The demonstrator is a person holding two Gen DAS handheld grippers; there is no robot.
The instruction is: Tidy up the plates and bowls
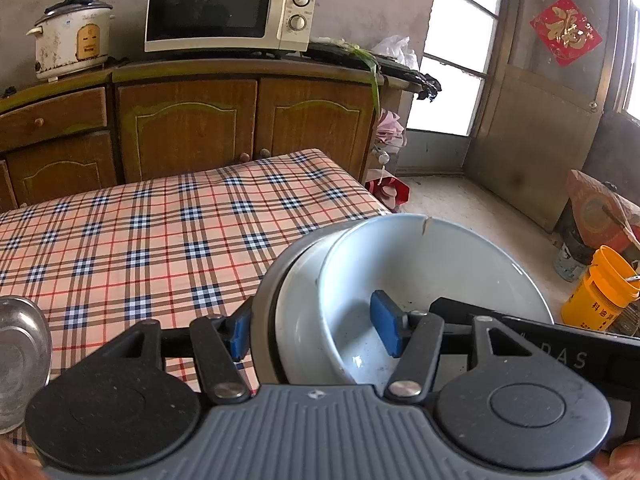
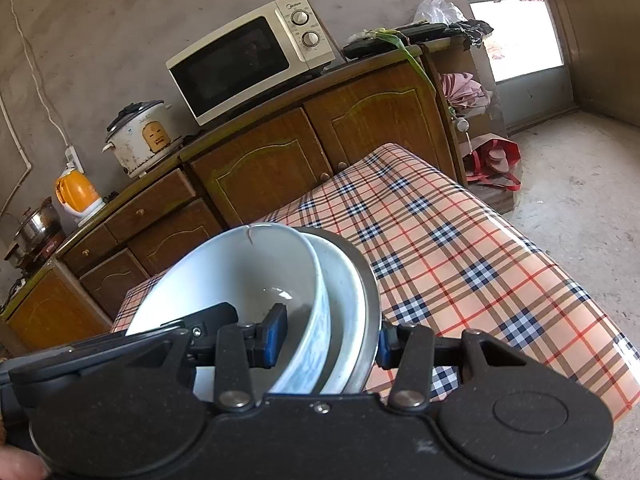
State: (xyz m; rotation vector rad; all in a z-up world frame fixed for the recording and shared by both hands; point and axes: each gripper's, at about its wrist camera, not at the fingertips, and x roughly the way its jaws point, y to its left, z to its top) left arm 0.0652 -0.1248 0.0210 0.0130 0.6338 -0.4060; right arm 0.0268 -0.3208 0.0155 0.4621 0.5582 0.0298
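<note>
A nested stack hangs tilted over the near edge of the checked table (image 1: 160, 232): a white bowl (image 1: 432, 264) with a cracked rim sits in a second white bowl (image 1: 300, 304), which sits in a steel dish (image 1: 266, 292). My left gripper (image 1: 312, 332) is shut on the stack's wall, one blue pad inside the cracked bowl and the other outside the steel dish. My right gripper (image 2: 329, 340) grips the opposite side of the same stack the same way, around the cracked bowl (image 2: 240, 264) and steel dish (image 2: 370, 280).
Another steel bowl (image 1: 20, 360) rests on the table at the lower left. Behind the table stands a wooden cabinet (image 1: 188, 128) with a microwave (image 1: 224, 8) and a rice cooker (image 1: 72, 36). An orange tub (image 1: 600, 292) stands on the floor to the right.
</note>
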